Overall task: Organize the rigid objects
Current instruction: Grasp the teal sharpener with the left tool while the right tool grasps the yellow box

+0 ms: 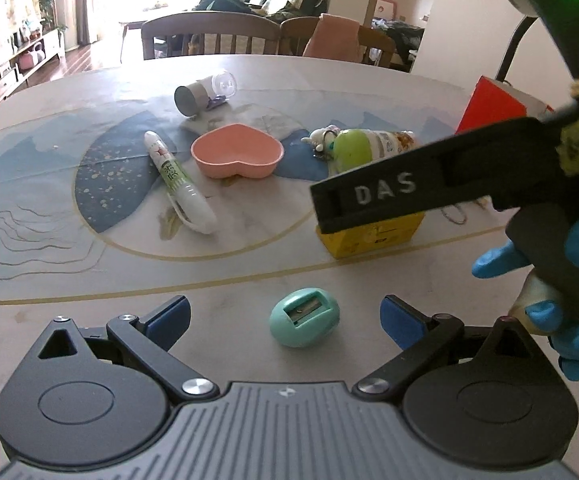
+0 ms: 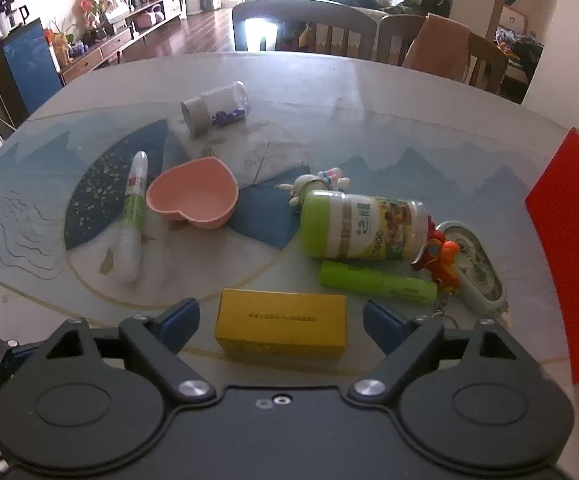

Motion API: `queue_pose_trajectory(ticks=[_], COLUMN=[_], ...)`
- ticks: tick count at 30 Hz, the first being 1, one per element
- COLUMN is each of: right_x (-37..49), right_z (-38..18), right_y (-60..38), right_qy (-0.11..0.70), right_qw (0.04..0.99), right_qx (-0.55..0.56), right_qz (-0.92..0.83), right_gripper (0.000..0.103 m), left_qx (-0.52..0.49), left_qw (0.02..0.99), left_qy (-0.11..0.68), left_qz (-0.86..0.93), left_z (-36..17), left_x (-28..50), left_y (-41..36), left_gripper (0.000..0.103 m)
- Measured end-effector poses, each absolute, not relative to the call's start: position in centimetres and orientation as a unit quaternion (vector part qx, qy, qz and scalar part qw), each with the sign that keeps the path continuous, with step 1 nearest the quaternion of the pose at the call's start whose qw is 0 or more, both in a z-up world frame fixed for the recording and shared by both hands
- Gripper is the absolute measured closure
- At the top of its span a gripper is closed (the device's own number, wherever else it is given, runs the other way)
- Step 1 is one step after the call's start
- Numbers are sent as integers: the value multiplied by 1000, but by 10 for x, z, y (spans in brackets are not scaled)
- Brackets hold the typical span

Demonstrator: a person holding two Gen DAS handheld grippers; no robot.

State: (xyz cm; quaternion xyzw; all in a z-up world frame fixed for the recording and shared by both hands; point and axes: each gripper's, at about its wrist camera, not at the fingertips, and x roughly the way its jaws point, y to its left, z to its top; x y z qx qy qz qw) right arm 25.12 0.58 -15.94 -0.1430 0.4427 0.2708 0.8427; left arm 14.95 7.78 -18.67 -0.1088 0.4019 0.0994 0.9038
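Observation:
My left gripper (image 1: 285,316) is open, its blue pads either side of a teal egg-shaped pencil sharpener (image 1: 304,322) on the table. My right gripper (image 2: 281,318) is open around a yellow box (image 2: 282,326), not closed on it; the box also shows in the left wrist view (image 1: 371,236) under the right gripper's body. A pink heart-shaped bowl (image 2: 193,196) sits mid-table, also in the left wrist view (image 1: 237,156). A white and green tube (image 2: 131,216) lies left of it.
A green-lidded jar (image 2: 363,226) lies on its side beside a green stick (image 2: 377,283), key-ring toys (image 2: 443,260) and an oval tin (image 2: 475,264). A tipped clear jar (image 2: 215,108) lies farther back. A red box (image 2: 573,256) stands at right. Chairs (image 2: 301,26) line the far edge.

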Motion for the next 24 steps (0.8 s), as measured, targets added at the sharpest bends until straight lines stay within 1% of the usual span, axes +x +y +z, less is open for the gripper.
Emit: queue_pose_trajectory(ticks=[2,4,5,7,8,10,11,13,14,15,16,24], right_x=[252,252,252,252,252,251,251,250,250,250,250,242], right_z=[-163,-165,-166,-167,-167,-167,-167,-166,-166,-166,-166,-151], right_y=[9,10,10,10,10,10,10,10,10,9,8,-7], right_qy=[445,449,450,452,453,453,453,451,451,452,453,451], right_qw=[843,841,841,840,839,839,839,839,839,839,839,838], right_qx=[-152,-155,-156,-158,-157,-156,-156,-159,-159,-157,-155,-150], right_qz=[263,260,258,257,257,259,260,258,258,258,258,266], right_gripper=[20,23,26,28,29,33,33,33,33,33,33,34], left_qx=[-106,-104,-100,-99,-96,-92,-93,-92,-90,-91,-94,-108], left_qw=[904,904,903,903,904,905,905,905,905,905,905,903], left_qy=[402,403,404,406,405,404,404,404,404,405,405,403], left_qz=[100,100,101,99,99,100,99,96,97,97,95,101], left_z=[-187,-188,-188,-189,-189,-188,-188,-187,-187,-187,-187,-181], left_x=[150,151,152,152,152,152,152,153,153,153,153,152], left_y=[76,74,73,71,70,68,67,66,66,65,65,66], left_gripper=[6,14,16,28,31,41,44,56,58,63,65,66])
